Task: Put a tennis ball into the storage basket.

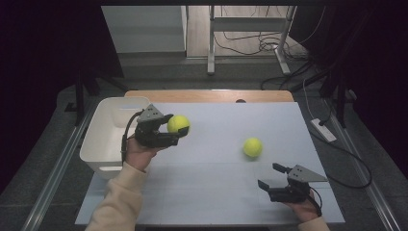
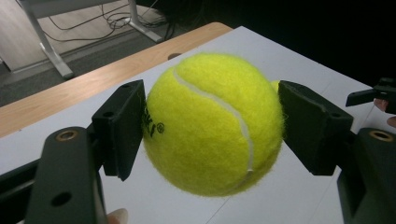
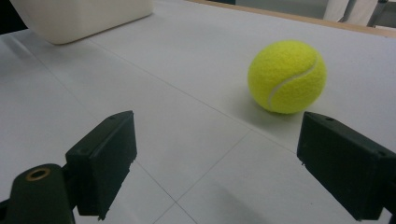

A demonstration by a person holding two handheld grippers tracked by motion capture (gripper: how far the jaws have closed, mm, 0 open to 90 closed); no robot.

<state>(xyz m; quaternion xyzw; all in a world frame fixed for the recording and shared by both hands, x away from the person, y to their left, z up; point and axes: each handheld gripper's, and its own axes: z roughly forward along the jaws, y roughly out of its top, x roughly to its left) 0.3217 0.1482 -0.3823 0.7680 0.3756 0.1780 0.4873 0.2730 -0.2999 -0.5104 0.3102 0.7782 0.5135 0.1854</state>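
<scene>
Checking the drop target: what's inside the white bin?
The white bin shows bare pale walls and floor at its far end. The left claw, shut on a tennis ball, and the hand cover the near right part, so that stays unknown.

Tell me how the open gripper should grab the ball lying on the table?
Grip the loose ball across its widest middle, one pad on each side. It is round, so any pair of opposite sides should work. The right gripper already faces it low from the near side with jaws open, so sliding straight ahead looks simplest.

Held tennis ball [image 2: 212, 123]: black print beside left jaw, registered-mark sign legible, letters cut off.
</scene>
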